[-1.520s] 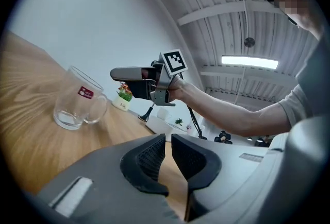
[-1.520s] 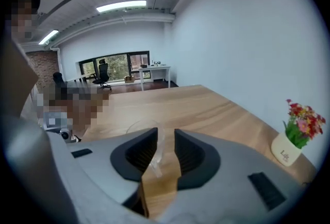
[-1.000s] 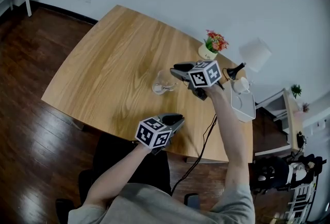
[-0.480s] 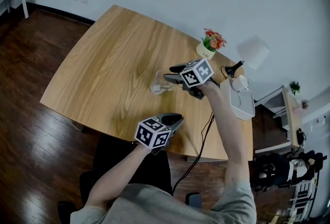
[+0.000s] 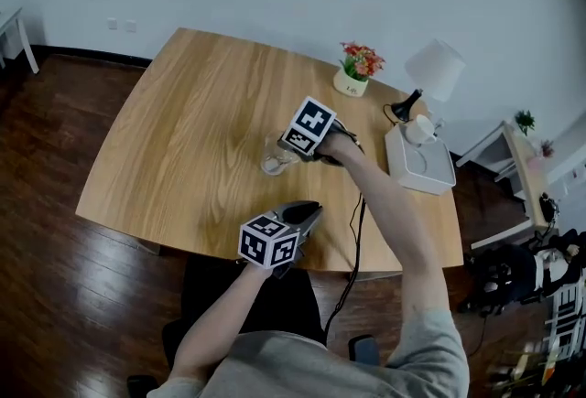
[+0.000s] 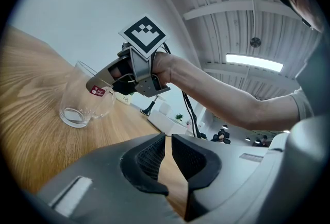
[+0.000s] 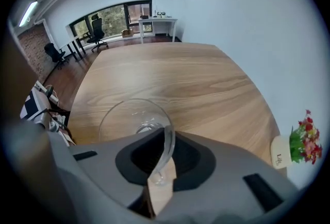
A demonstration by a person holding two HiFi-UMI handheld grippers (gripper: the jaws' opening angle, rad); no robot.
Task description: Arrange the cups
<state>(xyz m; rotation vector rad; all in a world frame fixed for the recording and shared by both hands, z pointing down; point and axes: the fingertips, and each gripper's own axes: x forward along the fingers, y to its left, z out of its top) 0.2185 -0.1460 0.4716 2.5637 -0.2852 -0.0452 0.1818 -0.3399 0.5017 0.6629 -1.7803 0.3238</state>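
A clear glass cup point(image 5: 272, 159) point(image 6: 81, 103) stands upright near the middle of the wooden table point(image 5: 183, 103). My right gripper point(image 5: 286, 152) point(image 6: 104, 84) points steeply down at the cup's right side. Its jaws are closing, and in the right gripper view the glass handle point(image 7: 164, 152) runs between the pads, which press on it. The cup's rim point(image 7: 124, 109) shows just beyond the jaws. My left gripper point(image 5: 311, 209) point(image 6: 168, 139) is held level at the table's front edge, shut with nothing in it.
A small pot of red flowers point(image 5: 358, 69) point(image 7: 303, 144) stands at the back of the table. A white lamp point(image 5: 433, 71), a white tray point(image 5: 421, 169) and a white cup point(image 5: 422, 128) sit at the right end. A black cable point(image 5: 353, 236) hangs over the front edge.
My right gripper came down and leftward onto the glass cup and its jaws now enclose the handle. The left gripper stayed where it was.
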